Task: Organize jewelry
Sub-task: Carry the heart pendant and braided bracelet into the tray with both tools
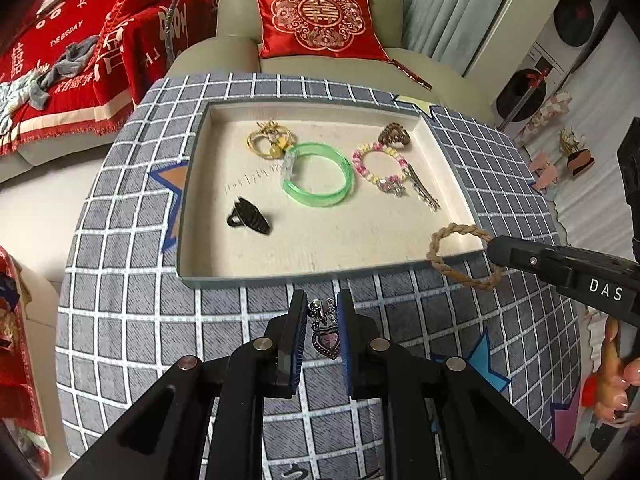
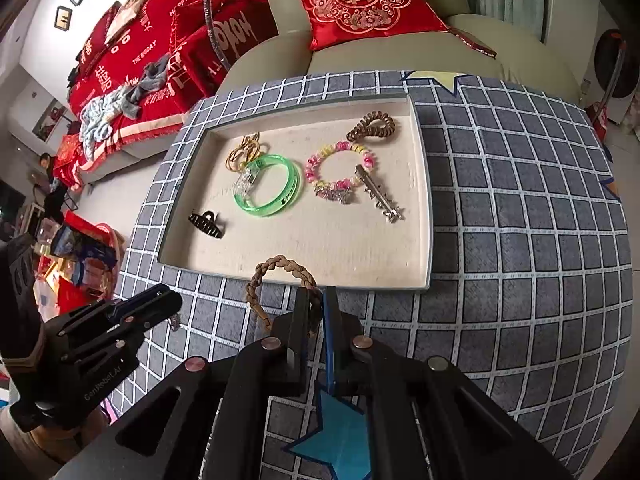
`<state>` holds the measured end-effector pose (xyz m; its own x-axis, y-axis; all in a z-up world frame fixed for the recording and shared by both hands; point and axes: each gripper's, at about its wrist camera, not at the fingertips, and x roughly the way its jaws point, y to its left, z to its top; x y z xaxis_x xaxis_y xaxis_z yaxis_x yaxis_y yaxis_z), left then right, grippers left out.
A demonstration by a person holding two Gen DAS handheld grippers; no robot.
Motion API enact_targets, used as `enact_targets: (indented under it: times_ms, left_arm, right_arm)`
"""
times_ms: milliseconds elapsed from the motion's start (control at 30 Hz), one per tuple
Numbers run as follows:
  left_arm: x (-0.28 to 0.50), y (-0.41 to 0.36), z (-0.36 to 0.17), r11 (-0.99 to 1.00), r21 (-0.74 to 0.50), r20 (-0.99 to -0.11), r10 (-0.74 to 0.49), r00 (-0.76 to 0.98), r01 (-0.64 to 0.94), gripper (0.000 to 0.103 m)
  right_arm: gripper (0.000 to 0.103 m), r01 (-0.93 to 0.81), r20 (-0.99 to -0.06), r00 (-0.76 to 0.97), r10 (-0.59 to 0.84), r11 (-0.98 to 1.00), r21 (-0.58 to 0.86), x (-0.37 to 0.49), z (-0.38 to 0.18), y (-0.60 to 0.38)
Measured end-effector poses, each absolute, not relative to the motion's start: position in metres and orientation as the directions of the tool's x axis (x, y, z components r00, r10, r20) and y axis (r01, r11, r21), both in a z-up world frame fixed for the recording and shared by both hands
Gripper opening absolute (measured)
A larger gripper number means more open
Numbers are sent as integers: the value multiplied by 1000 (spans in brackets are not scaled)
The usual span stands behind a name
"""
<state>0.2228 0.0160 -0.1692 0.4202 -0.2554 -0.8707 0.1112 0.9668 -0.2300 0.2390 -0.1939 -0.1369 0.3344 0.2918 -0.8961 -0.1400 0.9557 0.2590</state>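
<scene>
A shallow cream-lined tray lies on the grey checked table. Inside it are a green bangle, a pink and yellow bead bracelet, a brown coil hair tie, a silver hair clip, a gold ring bundle and a black claw clip. My left gripper is shut on a purple heart pendant, held just short of the tray's near edge. My right gripper is shut on a braided tan bracelet over the tray's near rim.
A beige sofa with a red embroidered cushion stands behind the table, and red blankets cover the seat to the left. A person's hand grips the right tool. Blue star shapes mark the cloth. Clutter crowds the floor at left.
</scene>
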Motion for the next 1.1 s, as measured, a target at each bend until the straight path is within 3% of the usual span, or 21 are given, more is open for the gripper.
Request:
enact_targets:
  times_ms: [500,1100]
  left_arm:
    - [274,19,-168,971,-211,-862,-240,446,113,30]
    - [313,-7,-213,975,-181,-907,-215,361,126,30]
  right_arm:
    - [7,-60,-898,354,260,965,256,278,-150,-205]
    - [7,11,-929,279,243,967,256,311,-199,-208]
